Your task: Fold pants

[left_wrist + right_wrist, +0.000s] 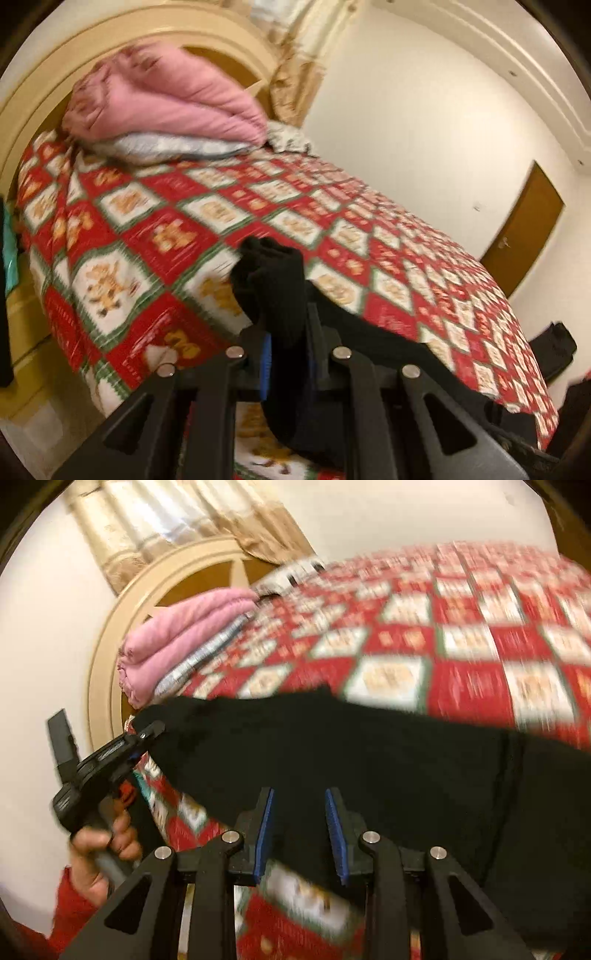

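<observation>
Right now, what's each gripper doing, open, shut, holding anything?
Left gripper: shut on a bunched edge of the black pants.
Right gripper: jaws part-open with pants fabric between them; cannot tell if the pads grip it.

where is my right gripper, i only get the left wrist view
Observer: The right gripper is at the near edge of the black pants, with cloth between its fingers. I cannot tell whether they pinch it.
Operator: can you see my left one from there
Observer: Yes. The left gripper is shut on the pants' far left corner, and a hand with a red sleeve holds it.
Operator: how do the pants lie between them
Observer: They spread as one wide dark band across the near side of the quilt.
</observation>
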{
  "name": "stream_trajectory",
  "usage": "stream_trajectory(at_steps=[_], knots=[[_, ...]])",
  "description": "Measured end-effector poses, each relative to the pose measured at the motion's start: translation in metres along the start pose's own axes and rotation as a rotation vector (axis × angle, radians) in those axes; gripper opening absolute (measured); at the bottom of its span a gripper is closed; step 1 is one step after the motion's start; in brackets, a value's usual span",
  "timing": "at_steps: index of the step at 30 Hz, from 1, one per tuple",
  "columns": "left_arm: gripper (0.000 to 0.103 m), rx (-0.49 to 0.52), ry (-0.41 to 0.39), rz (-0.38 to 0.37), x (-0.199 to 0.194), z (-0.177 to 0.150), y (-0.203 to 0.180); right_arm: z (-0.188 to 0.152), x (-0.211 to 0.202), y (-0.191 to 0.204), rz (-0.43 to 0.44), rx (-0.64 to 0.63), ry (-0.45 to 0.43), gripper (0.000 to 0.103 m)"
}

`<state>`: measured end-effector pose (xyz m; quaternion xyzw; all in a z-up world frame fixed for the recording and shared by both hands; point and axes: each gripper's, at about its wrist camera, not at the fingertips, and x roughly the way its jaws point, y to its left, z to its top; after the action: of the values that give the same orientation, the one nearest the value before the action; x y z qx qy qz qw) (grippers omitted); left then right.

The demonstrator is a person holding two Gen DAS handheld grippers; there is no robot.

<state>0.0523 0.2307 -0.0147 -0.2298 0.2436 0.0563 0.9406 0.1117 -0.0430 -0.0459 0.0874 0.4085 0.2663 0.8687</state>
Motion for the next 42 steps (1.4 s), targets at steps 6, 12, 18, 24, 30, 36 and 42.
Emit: stream_trajectory(at_steps=[6, 12, 18, 24, 30, 36, 42], knots=[[0.015, 0.063, -0.023, -0.058, -0.009, 0.006, -0.022, 0.003, 0.063, -0.01, 0.012, 0.113, 0.139, 0.029], [0.015, 0.103, -0.006, -0.113, -0.008, 0.005, -0.042, 0.008, 0.035, -0.025, 0.14, 0.23, 0.081, 0.03], [0.015, 0.29, -0.002, -0.238, -0.019, -0.009, -0.107, 0.018, -0.033, -0.073, 0.231, 0.427, -0.083, 0.066], [0.015, 0.429, 0.077, -0.454, -0.024, -0.049, -0.179, 0.014, -0.104, -0.124, 0.271, 0.518, -0.215, 0.07], [0.015, 0.521, 0.169, -0.582, -0.024, -0.099, -0.219, -0.012, -0.114, -0.159, 0.332, 0.637, -0.196, 0.078], [0.015, 0.57, 0.209, -0.548, -0.021, -0.121, -0.218, -0.003, -0.063, -0.146, 0.445, 0.608, -0.067, 0.078], [0.015, 0.667, 0.188, -0.546, -0.03, -0.133, -0.223, 0.031, -0.049, -0.12, 0.375, 0.389, 0.06, 0.078]])
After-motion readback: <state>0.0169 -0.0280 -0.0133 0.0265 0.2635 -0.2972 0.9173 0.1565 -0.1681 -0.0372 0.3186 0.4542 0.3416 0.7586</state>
